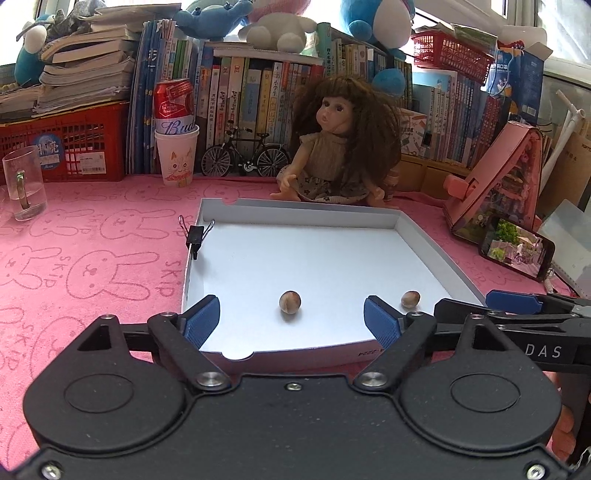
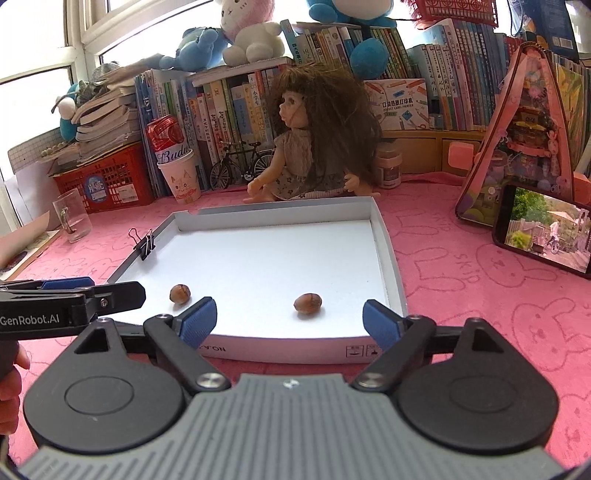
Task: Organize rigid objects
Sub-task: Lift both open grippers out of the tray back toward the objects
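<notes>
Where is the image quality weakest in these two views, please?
Left wrist view: windows behind the plush toys blow out white, and fisheye bends the white tray edges. Right wrist view: the window at upper left glares, and the corners vignette dark.

Count, desk surface: two nuts (image 1: pixel 290 301) (image 1: pixel 410 298) in one white box lid (image 1: pixel 303 210); one binder clip (image 1: pixel 194 236) on its rim; one doll (image 1: pixel 338 144); one model bicycle (image 1: pixel 245 155); one phone (image 1: pixel 517 252); one glass mug (image 1: pixel 25 182); one beer can (image 1: pixel 173 105) in one paper cup (image 1: pixel 176 157).

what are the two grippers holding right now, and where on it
Nothing. The left gripper and right gripper are both open and empty; the two nuts lie loose in the white tray.
</notes>
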`<state>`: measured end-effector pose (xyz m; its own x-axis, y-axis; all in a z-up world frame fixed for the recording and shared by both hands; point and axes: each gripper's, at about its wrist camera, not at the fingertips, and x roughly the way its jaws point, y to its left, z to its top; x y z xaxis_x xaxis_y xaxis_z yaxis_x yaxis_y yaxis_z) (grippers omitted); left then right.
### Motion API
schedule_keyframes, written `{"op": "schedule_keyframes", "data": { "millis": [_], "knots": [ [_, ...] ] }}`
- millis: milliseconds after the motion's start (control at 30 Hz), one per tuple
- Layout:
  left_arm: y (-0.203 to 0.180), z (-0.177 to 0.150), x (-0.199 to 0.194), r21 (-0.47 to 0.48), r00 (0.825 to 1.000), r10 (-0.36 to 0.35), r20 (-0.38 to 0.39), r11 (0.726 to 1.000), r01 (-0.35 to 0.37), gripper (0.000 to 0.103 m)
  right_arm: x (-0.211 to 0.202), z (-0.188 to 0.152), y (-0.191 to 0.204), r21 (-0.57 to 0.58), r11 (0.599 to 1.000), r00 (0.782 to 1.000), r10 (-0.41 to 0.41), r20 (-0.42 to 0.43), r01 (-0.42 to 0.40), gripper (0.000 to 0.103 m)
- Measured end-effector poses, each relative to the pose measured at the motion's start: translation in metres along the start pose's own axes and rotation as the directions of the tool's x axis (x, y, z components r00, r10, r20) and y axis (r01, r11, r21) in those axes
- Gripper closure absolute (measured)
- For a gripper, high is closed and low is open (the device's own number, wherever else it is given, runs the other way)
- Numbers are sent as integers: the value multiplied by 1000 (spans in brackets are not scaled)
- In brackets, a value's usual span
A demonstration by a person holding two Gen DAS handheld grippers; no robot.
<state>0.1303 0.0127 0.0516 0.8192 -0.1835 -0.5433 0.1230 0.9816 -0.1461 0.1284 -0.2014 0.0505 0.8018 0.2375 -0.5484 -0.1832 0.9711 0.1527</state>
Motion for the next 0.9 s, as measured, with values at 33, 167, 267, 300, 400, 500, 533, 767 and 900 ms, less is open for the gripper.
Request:
{"op": "schedule_keyframes", "data": {
  "millis": [33,167,267,300,400,500,533,767,900],
  "knots": [
    [0,-2,-3,2,1000,-2,3,1000,2,19,-3,-2,1,-7,1000,1000,1,4,-1,10],
    [0,-11,-15,14,1000,-6,18,1000,6,18,-13,-8,5,-31,1000,1000,5,23,-4,7],
    [1,-18,-23,26,1000,-12,28,1000,12,17,-20,-14,8,-46,999,999,6,35,-4,4],
    [1,-21,-26,31,999,-16,31,999,15,17,-22,-16,9,-52,999,999,5,38,-3,4],
    [0,-28,-33,52,999,-22,41,998,20,16,-29,-23,11,-73,997,999,6,49,-2,2],
    [-1,-34,-40,74,998,-27,55,997,23,16,-35,-30,14,-94,996,998,9,60,-3,1],
    [-1,-36,-42,80,998,-29,57,996,25,15,-37,-32,14,-99,995,998,9,62,-3,1],
    [4,-51,-54,74,996,-53,78,996,47,15,-47,-50,13,-127,992,997,1,71,8,0],
    [6,-60,-59,80,995,-56,86,996,50,15,-51,-58,10,-117,993,997,-12,75,20,0]
  ]
}}
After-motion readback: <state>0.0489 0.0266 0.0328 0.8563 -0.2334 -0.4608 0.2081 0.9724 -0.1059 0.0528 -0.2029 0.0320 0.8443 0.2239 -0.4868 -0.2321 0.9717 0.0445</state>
